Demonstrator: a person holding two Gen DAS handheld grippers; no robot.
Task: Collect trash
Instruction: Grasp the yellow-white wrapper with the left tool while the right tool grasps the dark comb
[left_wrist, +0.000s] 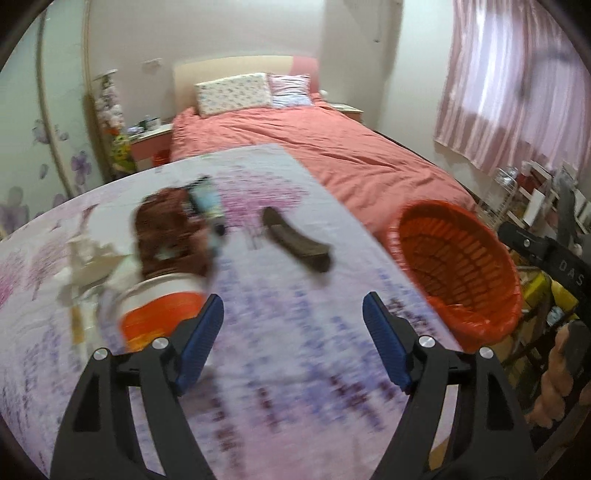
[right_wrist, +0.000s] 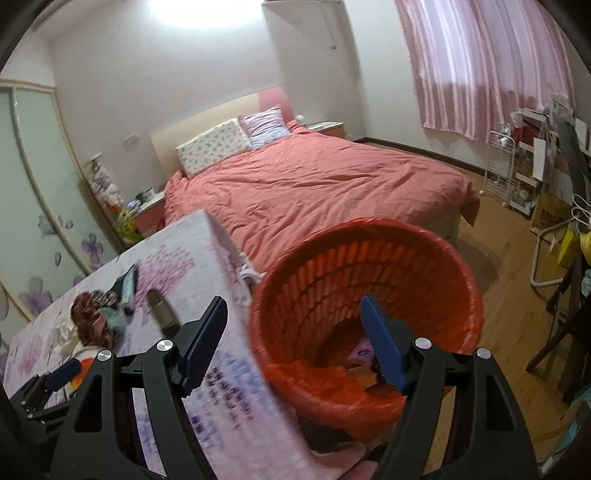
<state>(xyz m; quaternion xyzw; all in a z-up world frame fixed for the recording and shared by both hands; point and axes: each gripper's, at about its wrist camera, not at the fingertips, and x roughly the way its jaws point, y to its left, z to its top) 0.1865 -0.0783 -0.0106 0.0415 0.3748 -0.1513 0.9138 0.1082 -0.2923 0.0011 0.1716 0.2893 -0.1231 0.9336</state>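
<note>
My left gripper (left_wrist: 293, 341) is open and empty above the floral-cloth table (left_wrist: 277, 369). Ahead of it lie a dark banana peel (left_wrist: 295, 240), a brown crumpled wrapper (left_wrist: 166, 236), a blue packet (left_wrist: 208, 206), white crumpled paper (left_wrist: 88, 258) and an orange-and-white cup (left_wrist: 162, 310) by the left finger. The red basket (left_wrist: 458, 266) stands off the table's right edge. My right gripper (right_wrist: 293, 341) is open and empty over the basket (right_wrist: 369, 266), which holds some scraps (right_wrist: 360, 350). The peel (right_wrist: 162, 310) and wrapper (right_wrist: 90, 321) also show in the right wrist view.
A bed with a red cover (right_wrist: 314, 184) lies behind the table. Pink curtains (right_wrist: 480, 62) hang at the right. A white rack (right_wrist: 517, 166) and cluttered shelves stand on the wooden floor (right_wrist: 517, 332) to the right. A wardrobe with flower decals (right_wrist: 37, 184) is at the left.
</note>
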